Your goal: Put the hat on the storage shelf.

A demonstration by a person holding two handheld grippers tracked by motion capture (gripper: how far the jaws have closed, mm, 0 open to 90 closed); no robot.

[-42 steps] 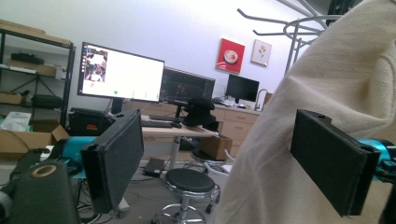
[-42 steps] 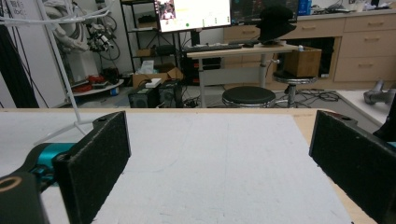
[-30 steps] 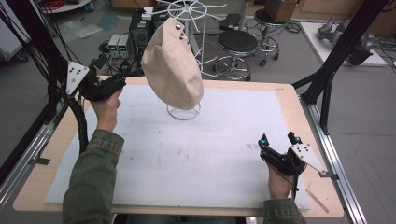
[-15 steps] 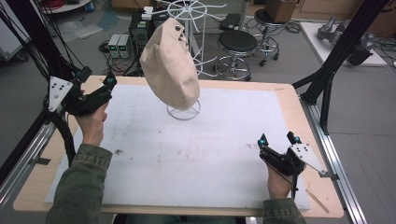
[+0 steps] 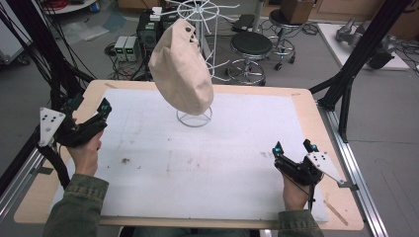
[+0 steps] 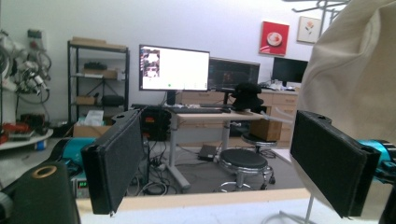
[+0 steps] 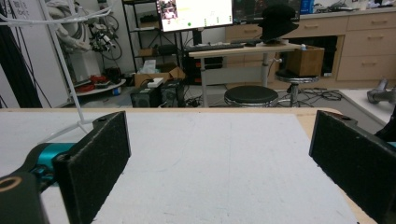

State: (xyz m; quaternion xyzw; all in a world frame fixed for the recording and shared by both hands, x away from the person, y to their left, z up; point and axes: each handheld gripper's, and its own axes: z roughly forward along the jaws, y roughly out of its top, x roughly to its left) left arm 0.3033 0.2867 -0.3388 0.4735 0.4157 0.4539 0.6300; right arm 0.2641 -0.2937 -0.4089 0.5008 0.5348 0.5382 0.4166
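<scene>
A beige cap (image 5: 180, 69) hangs tilted on a white wire stand (image 5: 194, 118) at the back middle of the table. My left gripper (image 5: 91, 106) is held above the table's left edge, well left of the cap, open with nothing between its jaws. The left gripper view looks past its open gripper (image 6: 219, 163), with the cap (image 6: 355, 70) at the right behind one jaw. My right gripper (image 5: 293, 146) sits low at the front right of the white mat, open and holding nothing. In the right gripper view the gripper (image 7: 219, 158) faces bare mat, with the stand's wire leg (image 7: 65, 84) at the left.
A white mat (image 5: 222, 163) covers most of the wooden table (image 5: 306, 101). Black frame posts (image 5: 356, 64) rise at the right and left. Aluminium rails (image 5: 353, 163) run along both sides. Stools (image 5: 252, 44) and electronics stand on the floor behind.
My left gripper has drawn away from the cap, moving left and back toward the person. The right gripper has stayed in place. The cap still hangs on the stand.
</scene>
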